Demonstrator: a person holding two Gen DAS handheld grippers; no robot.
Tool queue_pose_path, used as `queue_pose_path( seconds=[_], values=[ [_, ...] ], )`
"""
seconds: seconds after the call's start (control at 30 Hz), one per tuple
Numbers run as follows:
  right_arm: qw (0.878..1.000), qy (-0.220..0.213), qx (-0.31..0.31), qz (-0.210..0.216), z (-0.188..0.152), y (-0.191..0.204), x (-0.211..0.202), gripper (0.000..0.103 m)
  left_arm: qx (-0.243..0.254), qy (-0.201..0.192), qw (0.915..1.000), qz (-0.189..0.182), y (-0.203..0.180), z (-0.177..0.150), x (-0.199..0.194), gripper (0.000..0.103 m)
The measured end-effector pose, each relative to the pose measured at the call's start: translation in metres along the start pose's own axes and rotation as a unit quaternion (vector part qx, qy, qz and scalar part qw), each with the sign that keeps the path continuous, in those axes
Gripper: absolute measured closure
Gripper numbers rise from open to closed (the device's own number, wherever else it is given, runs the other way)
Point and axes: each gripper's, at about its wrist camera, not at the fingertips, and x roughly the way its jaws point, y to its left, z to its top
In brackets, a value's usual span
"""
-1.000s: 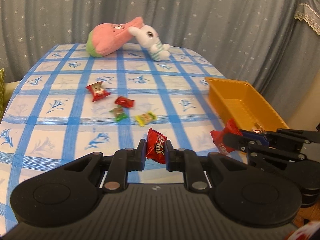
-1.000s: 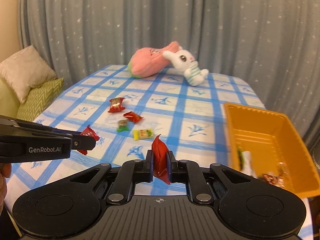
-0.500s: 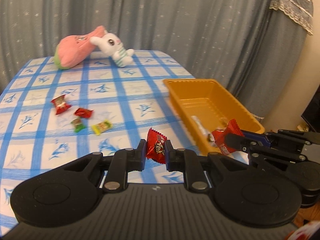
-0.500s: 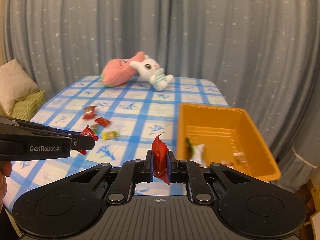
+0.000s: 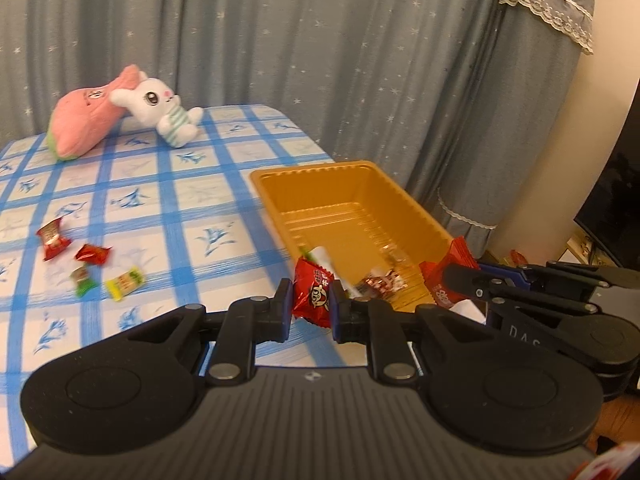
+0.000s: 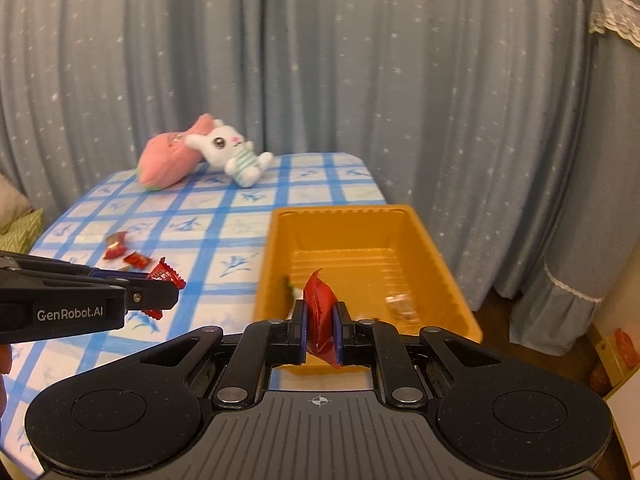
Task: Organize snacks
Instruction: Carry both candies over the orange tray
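Observation:
My left gripper [image 5: 310, 305] is shut on a red snack packet [image 5: 314, 293], held over the near left corner of the orange tray [image 5: 280, 208]. The right gripper [image 6: 320, 326] is shut on another red snack packet [image 6: 319, 304], above the near end of the same tray [image 6: 436, 264]. Each gripper shows in the other's view: the right one [image 5: 460, 280] with its packet at the right edge, the left one [image 6: 172, 292] with its packet [image 6: 164, 274] at the left. The tray holds a few wrapped snacks [image 5: 380, 282]. Several loose candies [image 5: 90, 254] lie on the blue checked tablecloth [image 5: 192, 200] left of the tray.
A pink plush [image 5: 82, 120] and a white rabbit plush [image 5: 160, 106] lie at the table's far end. Grey starred curtains [image 5: 320, 60] hang behind. The table's right edge runs just beyond the tray; a dark screen [image 5: 616, 216] and floor clutter are at far right.
Both grippers have swung to the right with their packets, from over the tablecloth to the orange tray. The loose candies have slid to the left of both views.

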Motion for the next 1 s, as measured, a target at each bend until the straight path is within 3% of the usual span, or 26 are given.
queue_pose_path(
  seconds=[0.5, 0.9, 1.0],
  values=[
    [0.999, -0.006, 0.044, -0.011, 0.027, -0.058, 0.027, 0.090, -0.001, 0.010, 0.9997, -0.021, -0.026, 0.031, 0.054, 0.087],
    [0.998, 0.000, 0.066, -0.013, 0.037, -0.081, 0.059, 0.090, -0.002, 0.019, 0.9994, -0.030, -0.031, 0.040, 0.097, 0.086],
    [0.997, 0.002, 0.073, -0.012, 0.037, -0.085, 0.063, 0.090, -0.004, 0.021, 0.9995, -0.025, -0.029, 0.040, 0.103, 0.078]
  ],
)
